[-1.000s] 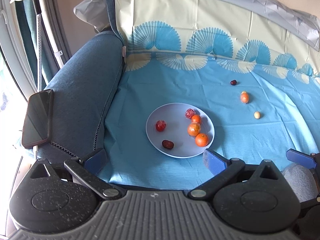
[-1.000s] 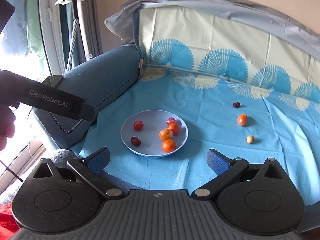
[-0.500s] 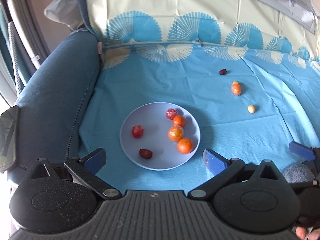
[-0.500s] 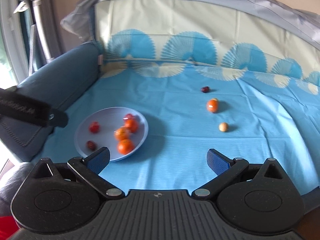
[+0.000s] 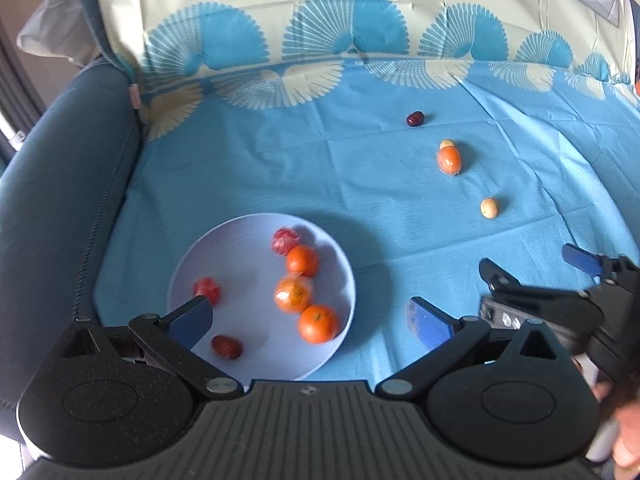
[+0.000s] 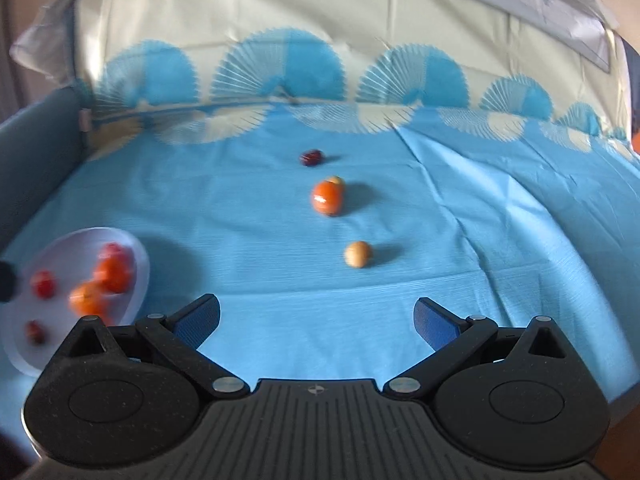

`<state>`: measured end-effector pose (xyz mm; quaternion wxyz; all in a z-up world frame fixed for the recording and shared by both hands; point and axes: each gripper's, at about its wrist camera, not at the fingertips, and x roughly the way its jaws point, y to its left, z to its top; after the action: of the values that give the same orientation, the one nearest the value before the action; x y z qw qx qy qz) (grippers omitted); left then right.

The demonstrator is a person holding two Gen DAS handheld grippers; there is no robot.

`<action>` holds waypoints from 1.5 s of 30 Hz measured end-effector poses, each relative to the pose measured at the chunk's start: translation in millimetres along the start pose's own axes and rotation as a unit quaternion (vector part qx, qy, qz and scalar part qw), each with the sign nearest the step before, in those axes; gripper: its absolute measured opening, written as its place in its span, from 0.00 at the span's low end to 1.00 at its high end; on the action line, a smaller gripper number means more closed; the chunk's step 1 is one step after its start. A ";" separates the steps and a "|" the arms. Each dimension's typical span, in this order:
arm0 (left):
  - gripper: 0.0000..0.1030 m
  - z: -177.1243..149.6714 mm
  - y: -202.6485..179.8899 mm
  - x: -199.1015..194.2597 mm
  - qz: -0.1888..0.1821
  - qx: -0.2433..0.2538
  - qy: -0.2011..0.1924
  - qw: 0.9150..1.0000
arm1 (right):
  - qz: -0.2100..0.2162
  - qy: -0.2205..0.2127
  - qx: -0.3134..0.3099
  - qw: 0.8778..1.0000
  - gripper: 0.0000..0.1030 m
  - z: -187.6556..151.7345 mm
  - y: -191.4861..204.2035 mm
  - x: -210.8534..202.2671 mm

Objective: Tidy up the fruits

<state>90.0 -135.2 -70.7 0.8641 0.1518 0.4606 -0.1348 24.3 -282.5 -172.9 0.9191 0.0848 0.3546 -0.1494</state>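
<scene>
A pale plate (image 5: pixel 240 236) lies on the blue cloth and holds several fruits: three oranges, two red ones and a dark date. It shows at the left edge of the right wrist view (image 6: pixel 138 264). Loose on the cloth lie a dark date (image 6: pixel 311 157), an orange fruit (image 6: pixel 328 198) with a small tan fruit behind it, and a tan fruit (image 6: pixel 357 254). They also show in the left wrist view: the date (image 5: pixel 415 119), the orange fruit (image 5: pixel 449 160) and the tan fruit (image 5: pixel 488 208). My left gripper (image 5: pixel 308 320) is open and empty over the plate's near side. My right gripper (image 6: pixel 316 318) is open and empty, short of the tan fruit.
The cloth (image 6: pixel 480 220) covers a sofa seat and runs up the backrest. A dark blue armrest (image 5: pixel 60 200) borders the plate side on the left. The right gripper's body (image 5: pixel 560 296) shows at the right of the left wrist view.
Both grippers have moved forward and to the right. The plate has slid left in the right wrist view and the loose fruits are now centred ahead of it. Both stay open.
</scene>
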 end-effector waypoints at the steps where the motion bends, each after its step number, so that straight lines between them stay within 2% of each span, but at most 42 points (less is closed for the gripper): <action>1: 1.00 4.9 -3.1 6.9 0.001 0.000 0.002 1.000 | -0.006 0.003 0.008 1.000 0.99 1.1 -5.9 14.7; 7: 1.00 38.0 -21.6 47.4 0.004 0.019 0.008 1.000 | -0.048 0.020 0.056 0.997 0.99 5.5 -33.2 101.9; 9: 1.00 49.7 -30.1 60.3 0.007 0.028 0.005 1.000 | -0.058 0.024 0.055 0.996 0.99 4.6 -35.0 121.5; 10: 1.00 56.3 -34.7 68.5 0.006 0.031 0.002 0.999 | -0.066 0.010 0.043 0.997 0.98 3.6 -32.0 123.8; 12: 1.00 69.1 -45.4 85.3 0.002 0.033 0.000 0.999 | -0.065 -0.008 0.027 0.997 0.84 4.3 -27.4 124.6; 14: 1.00 83.9 -59.3 104.6 -0.013 0.033 -0.004 0.999 | -0.058 -0.025 0.010 0.998 0.35 7.5 -27.6 123.5; 15: 1.00 91.5 -68.1 114.6 -0.021 0.033 -0.008 0.999 | -0.062 -0.025 0.010 0.998 0.26 10.2 -30.4 123.3; 17: 1.00 106.7 -87.0 135.8 -0.040 0.038 -0.014 0.998 | -0.074 -0.023 0.038 0.996 0.26 15.0 -44.5 123.9; 20: 1.00 127.9 -118.0 170.5 -0.063 0.050 -0.006 0.997 | -0.139 -0.021 0.082 0.987 0.26 21.4 -72.0 126.6; 22: 1.00 137.4 -138.3 190.3 -0.071 0.062 0.000 0.996 | -0.129 -0.024 0.117 0.984 0.26 22.2 -84.5 126.2; 27: 0.99 147.4 -167.2 224.0 -0.072 0.072 0.030 0.994 | -0.137 -0.024 0.110 0.984 0.26 21.0 -81.0 130.2; 29: 0.85 148.5 -169.1 223.2 -0.080 0.066 0.018 0.994 | -0.138 -0.025 0.108 0.984 0.26 21.2 -80.5 130.8; 30: 0.46 149.2 -169.5 222.2 -0.088 0.067 0.018 0.994 | -0.138 -0.025 0.109 0.984 0.26 21.2 -80.5 131.1; 31: 0.33 150.3 -169.9 223.2 -0.110 0.073 0.030 0.991 | -0.138 -0.025 0.109 0.984 0.26 21.2 -80.0 131.0; 35: 0.33 145.7 -166.5 206.0 -0.101 0.087 0.001 0.991 | -0.139 -0.027 0.113 0.983 0.26 19.9 -79.0 129.6; 37: 0.33 142.3 -158.8 195.7 -0.099 0.083 0.000 0.992 | -0.136 -0.029 0.123 0.983 0.26 21.0 -81.8 128.7; 40: 0.33 132.3 -136.7 171.1 -0.087 0.071 -0.006 0.994 | -0.121 -0.033 0.146 0.981 0.26 22.0 -86.9 125.5; 45: 0.33 103.0 -81.9 111.5 -0.047 0.041 -0.005 0.998 | -0.083 -0.020 0.140 0.987 0.26 23.2 -84.4 110.0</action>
<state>197.4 -260.5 -120.8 0.8522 0.1647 0.4567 -0.1950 88.0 -391.6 -234.5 0.8895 0.1800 0.3177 -0.2747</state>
